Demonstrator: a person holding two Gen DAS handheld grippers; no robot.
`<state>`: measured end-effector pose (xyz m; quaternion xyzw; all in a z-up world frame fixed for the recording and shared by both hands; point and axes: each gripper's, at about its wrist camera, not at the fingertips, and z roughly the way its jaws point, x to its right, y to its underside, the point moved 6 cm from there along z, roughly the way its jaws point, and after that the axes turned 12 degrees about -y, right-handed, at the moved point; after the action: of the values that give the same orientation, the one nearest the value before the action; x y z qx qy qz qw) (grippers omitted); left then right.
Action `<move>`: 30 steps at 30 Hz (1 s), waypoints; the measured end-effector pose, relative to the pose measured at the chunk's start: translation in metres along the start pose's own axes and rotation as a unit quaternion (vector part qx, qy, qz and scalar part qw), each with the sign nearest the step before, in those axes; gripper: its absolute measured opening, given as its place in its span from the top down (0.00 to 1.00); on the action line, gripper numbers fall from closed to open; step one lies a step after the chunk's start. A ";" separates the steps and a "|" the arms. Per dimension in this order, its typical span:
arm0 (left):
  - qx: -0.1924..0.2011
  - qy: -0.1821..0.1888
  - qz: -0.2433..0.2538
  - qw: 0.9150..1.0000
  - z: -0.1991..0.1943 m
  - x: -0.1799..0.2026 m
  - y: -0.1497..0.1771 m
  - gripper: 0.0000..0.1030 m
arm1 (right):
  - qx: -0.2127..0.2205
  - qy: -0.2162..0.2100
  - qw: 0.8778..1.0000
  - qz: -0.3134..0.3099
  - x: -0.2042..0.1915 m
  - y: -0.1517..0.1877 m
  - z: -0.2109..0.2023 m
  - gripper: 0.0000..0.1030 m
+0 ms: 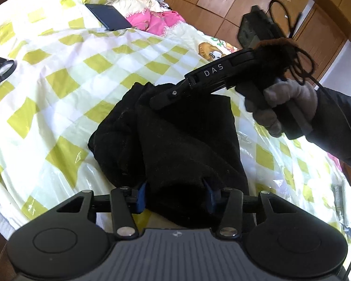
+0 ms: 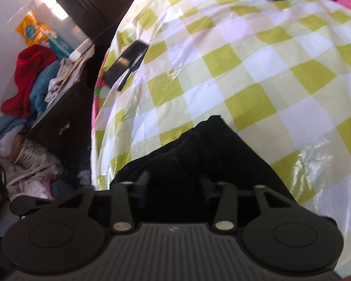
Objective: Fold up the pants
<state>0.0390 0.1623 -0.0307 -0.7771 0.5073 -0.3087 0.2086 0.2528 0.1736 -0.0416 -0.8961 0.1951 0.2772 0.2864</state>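
While the bunched black fabric pants (image 1: 166, 140) lie mid-frame on the yellow-checked plastic-covered bed (image 1: 58, 82), each claw, left claw (image 1: 175, 195) and right claw (image 2: 174, 188), apparently clamps dark cloth; folding looks partly done, with smoothing and final folds remaining.

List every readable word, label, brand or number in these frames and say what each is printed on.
"DAS": white letters on the side of the right claw.
Green print by the cartoon bear on the quilt: cut off, unreadable.
Orange packet and blue pack: print too blurred to read.
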 end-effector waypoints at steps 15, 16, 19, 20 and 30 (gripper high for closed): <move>0.066 0.013 0.040 0.997 -0.015 0.013 -0.020 0.60 | 0.142 0.002 0.987 0.070 -0.018 0.009 -0.063 0.81; 0.076 0.015 0.043 0.996 -0.017 0.014 -0.025 0.60 | 0.154 0.007 0.986 0.070 -0.018 0.008 -0.070 0.81; 0.095 0.004 0.049 0.994 -0.010 0.008 -0.034 0.62 | 0.177 0.017 0.980 0.084 -0.008 -0.001 -0.077 0.81; 0.095 -0.003 0.046 0.994 -0.004 0.003 -0.037 0.62 | 0.177 0.025 0.980 0.089 -0.003 -0.005 -0.072 0.81; 0.066 -0.051 0.011 0.996 0.039 -0.046 -0.026 0.53 | 0.164 0.036 0.981 0.097 0.051 -0.035 0.000 0.57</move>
<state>0.0695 0.2156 -0.0549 -0.7705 0.4832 -0.2991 0.2888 0.3098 0.1905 -0.0579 -0.8233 0.3345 0.2352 0.3937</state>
